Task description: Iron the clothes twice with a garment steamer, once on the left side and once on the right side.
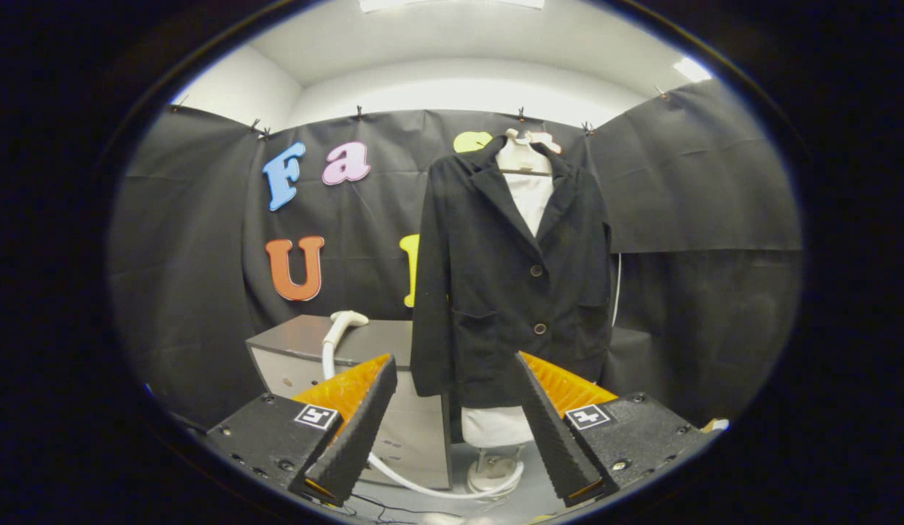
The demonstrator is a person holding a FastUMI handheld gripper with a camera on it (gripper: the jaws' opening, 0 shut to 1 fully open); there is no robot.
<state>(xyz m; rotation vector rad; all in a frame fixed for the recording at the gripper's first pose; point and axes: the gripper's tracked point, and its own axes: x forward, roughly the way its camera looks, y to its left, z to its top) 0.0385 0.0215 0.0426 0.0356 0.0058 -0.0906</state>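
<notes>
No pass appears begun: the gripper (pixel 452 430) holds its jaws wide and empty, the steamer head (pixel 348 319) rests on the table (pixel 291 339), and the jacket (pixel 507 277) hangs beyond them.

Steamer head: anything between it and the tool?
Gripper view: nothing but open air. The open tool holds nothing; the steamer head rests beyond it on the cabinet.

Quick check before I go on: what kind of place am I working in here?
Most likely a staged recording booth, not a home: black cloth walls, a dark jacket on a mannequin stand, and a steamer head resting on a small cabinet. The claw is open, holding nothing.
</notes>
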